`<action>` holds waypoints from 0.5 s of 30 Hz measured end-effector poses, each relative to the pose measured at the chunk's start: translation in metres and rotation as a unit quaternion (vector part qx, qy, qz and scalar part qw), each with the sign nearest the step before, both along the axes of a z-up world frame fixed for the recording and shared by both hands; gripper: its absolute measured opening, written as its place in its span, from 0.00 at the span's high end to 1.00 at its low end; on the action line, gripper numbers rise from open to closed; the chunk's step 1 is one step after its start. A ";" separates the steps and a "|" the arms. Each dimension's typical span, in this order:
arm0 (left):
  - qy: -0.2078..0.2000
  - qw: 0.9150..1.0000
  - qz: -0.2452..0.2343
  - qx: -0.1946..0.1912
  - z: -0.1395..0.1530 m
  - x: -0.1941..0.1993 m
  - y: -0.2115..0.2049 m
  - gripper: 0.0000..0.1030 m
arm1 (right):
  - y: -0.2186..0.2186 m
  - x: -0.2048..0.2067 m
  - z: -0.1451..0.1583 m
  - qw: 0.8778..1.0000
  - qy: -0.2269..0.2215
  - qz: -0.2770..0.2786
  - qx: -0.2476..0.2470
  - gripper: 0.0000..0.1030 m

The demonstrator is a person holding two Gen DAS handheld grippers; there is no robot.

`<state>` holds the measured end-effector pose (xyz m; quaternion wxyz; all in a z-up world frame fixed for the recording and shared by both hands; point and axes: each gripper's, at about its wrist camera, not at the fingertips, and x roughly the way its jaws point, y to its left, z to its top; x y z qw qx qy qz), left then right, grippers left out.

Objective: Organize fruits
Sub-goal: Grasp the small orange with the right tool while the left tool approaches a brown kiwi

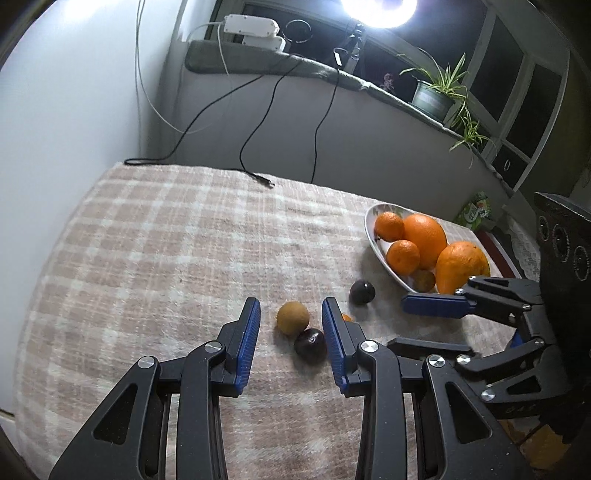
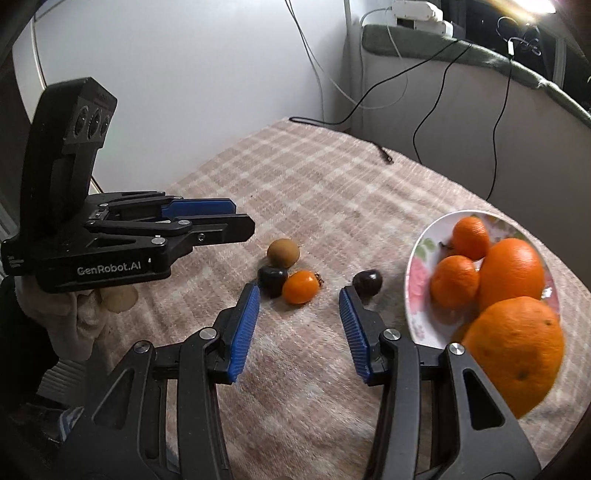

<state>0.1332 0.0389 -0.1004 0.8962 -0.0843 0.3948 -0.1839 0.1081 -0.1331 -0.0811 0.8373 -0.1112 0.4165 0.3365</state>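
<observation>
A white floral plate at the right of the checked cloth holds several oranges; it also shows in the left wrist view. Loose on the cloth lie a brown round fruit, a dark plum, a small orange persimmon and a second dark plum. My left gripper is open and empty, above the brown fruit and first plum. My right gripper is open and empty, just short of the persimmon and second plum.
The table is covered by a pink and white checked cloth. A black cable end lies at its far edge. Behind are a wall, a ledge with a power strip, a lamp and a potted plant.
</observation>
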 end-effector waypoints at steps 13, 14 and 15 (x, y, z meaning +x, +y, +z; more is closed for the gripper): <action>0.011 1.000 -0.010 -0.004 -0.009 0.010 -0.005 0.68 | 0.011 0.019 -0.022 0.999 0.033 -0.029 -0.008 0.61; 0.011 1.000 -0.012 -0.003 -0.009 0.011 -0.006 0.68 | 0.012 0.019 -0.024 0.999 0.034 -0.028 -0.010 0.61; 0.011 1.000 -0.014 -0.002 -0.010 0.012 -0.007 0.68 | 0.014 0.019 -0.025 0.999 0.034 -0.027 -0.013 0.62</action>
